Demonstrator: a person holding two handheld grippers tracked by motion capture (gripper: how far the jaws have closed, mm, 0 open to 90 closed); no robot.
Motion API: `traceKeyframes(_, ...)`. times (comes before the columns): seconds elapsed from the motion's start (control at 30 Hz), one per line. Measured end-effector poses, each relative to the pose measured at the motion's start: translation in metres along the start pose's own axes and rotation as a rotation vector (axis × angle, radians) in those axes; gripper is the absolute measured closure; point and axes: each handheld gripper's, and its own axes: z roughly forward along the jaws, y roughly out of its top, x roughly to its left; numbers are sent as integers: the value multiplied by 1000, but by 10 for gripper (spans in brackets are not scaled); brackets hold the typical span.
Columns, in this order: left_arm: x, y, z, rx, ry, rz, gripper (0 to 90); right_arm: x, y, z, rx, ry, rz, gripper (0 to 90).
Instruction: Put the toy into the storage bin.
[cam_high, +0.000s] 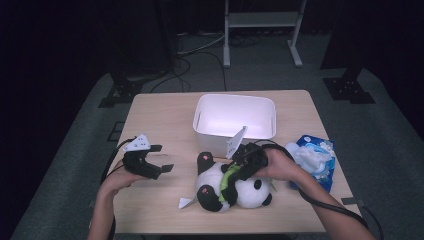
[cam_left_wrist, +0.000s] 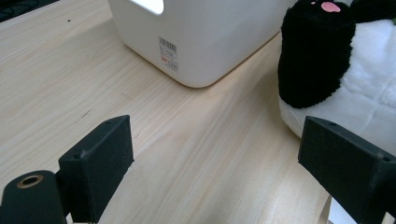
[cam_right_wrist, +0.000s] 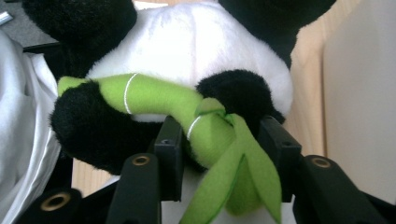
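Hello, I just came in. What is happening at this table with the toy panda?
A person holds a hand-held gripper in each hand. The right hand-held gripper has its jaws around the green bamboo piece on the plush panda, which lies on the wooden table just in front of the white bin. The left hand-held gripper is open and holds nothing, to the left of the panda. A blue and white packet lies to the right.

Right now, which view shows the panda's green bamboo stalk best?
The right gripper view: the green bamboo stalk sits close up between the right tool's jaws, white rings and leaves clear. The high view gives a small green patch on the panda. The left gripper view catches the panda's black leg.
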Motion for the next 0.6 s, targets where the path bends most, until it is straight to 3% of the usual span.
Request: traceKeyframes(0.6, 4, -4, -3, -4, 11, -20, 90, 8, 1, -18, -49, -50, 9, 671)
